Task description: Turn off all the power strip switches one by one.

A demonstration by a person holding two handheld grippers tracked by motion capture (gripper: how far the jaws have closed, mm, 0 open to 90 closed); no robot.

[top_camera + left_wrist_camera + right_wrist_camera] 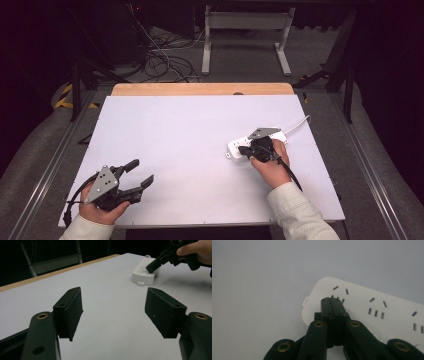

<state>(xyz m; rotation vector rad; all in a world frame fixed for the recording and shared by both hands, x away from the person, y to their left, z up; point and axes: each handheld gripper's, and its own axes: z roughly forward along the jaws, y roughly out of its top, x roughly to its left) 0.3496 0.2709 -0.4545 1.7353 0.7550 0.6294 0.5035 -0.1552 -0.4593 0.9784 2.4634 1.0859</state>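
A white power strip (pixel 234 146) lies on the right half of the white table (pixel 175 135), its white cable (pixel 300 122) running off to the far right. My right gripper (pixel 243 150) is shut, its jaws pressed together with nothing between them. In the right gripper view its tips (pixel 333 300) rest on the power strip (pixel 367 302) by the end sockets. My left gripper (pixel 141 173) is held low at the near left, open and empty, far from the strip. The left gripper view shows the open jaws (pixel 115 312), the power strip (pixel 143 272) and the right gripper (pixel 160 260) beyond.
A wooden strip (pixel 200 89) borders the table's far edge. Beyond it on the floor lie tangled cables (pixel 160 60) and a white frame's legs (pixel 245 30). Dark stands flank both sides of the table.
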